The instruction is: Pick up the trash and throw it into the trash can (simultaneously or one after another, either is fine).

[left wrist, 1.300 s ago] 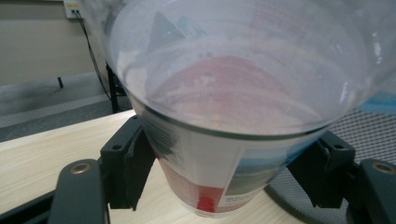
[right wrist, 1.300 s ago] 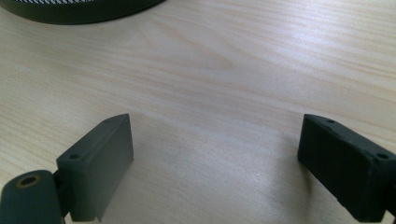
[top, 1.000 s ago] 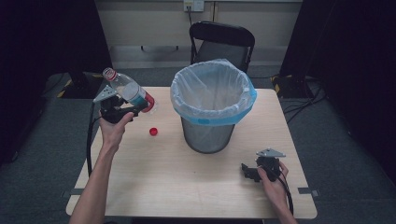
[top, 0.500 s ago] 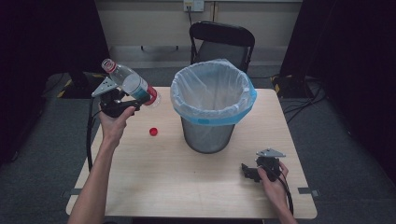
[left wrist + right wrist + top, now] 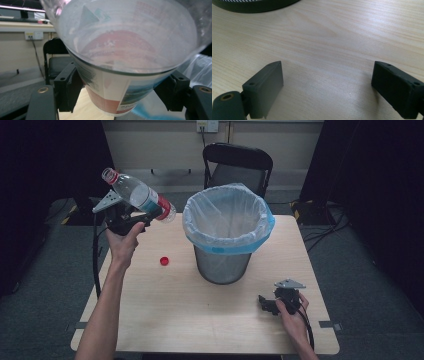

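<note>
A clear plastic bottle (image 5: 140,196) with a red and white label hangs tilted above the table's left rear, neck up and to the left, no cap on it. My left gripper (image 5: 145,217) is shut on its lower body; in the left gripper view the bottle (image 5: 125,62) sits pressed between both pads. A red cap (image 5: 164,261) lies on the table below. The wire bin (image 5: 227,227) with a clear and blue liner stands at the table's middle, right of the bottle. My right gripper (image 5: 264,303) rests open on the table near the front right, its jaws wide apart over bare wood (image 5: 327,82).
A black chair (image 5: 237,165) stands behind the table. The wooden table (image 5: 175,315) has bare room in front of the bin. The bin's base (image 5: 254,6) shows at the top of the right gripper view. Cables trail on the floor at the right.
My left gripper has lifted the bottle higher above the table. The right gripper has stayed in place.
</note>
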{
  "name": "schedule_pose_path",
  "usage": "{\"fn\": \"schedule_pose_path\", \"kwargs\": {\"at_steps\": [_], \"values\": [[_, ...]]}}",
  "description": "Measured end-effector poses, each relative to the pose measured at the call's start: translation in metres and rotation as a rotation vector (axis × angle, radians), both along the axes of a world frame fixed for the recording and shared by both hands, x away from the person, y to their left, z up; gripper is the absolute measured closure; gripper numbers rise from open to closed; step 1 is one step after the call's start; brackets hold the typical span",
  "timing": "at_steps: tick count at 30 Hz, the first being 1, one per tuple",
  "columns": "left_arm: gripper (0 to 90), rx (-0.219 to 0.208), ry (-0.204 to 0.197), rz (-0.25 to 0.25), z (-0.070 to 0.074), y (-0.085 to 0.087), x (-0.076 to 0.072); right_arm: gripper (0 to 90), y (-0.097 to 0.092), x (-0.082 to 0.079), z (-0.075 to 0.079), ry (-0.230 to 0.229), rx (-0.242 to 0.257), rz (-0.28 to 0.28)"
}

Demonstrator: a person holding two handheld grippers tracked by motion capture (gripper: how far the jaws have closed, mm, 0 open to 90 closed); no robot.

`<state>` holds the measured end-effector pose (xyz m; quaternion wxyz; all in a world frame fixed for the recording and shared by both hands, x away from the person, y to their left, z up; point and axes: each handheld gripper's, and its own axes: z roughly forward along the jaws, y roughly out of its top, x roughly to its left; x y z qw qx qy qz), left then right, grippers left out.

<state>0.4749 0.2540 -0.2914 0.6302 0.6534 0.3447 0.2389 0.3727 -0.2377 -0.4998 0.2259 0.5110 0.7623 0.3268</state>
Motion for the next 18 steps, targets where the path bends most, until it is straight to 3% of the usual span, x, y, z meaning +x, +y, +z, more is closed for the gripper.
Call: {"fn": "schedule_pose_path", "kwargs": {"at_steps": [3, 6, 14, 18], "values": [[28.5, 0.002, -0.02, -0.004, 0.009, -0.003, -0.001, 9.5, 0.0, 0.0, 0.0, 0.0, 0.0, 0.0], [28.6, -0.022, -0.037, -0.012, 0.018, -0.006, -0.003, 9.5, 0.0, 0.0, 0.0, 0.0, 0.0, 0.0], [28.6, -0.058, -0.059, -0.024, 0.03, -0.018, -0.004, 9.5, 0.0, 0.0, 0.0, 0.0, 0.0, -0.001], [28.6, -0.068, -0.076, -0.053, 0.039, -0.026, -0.003, 9.5, 0.0, 0.0, 0.0, 0.0, 0.0, 0.0]]}}
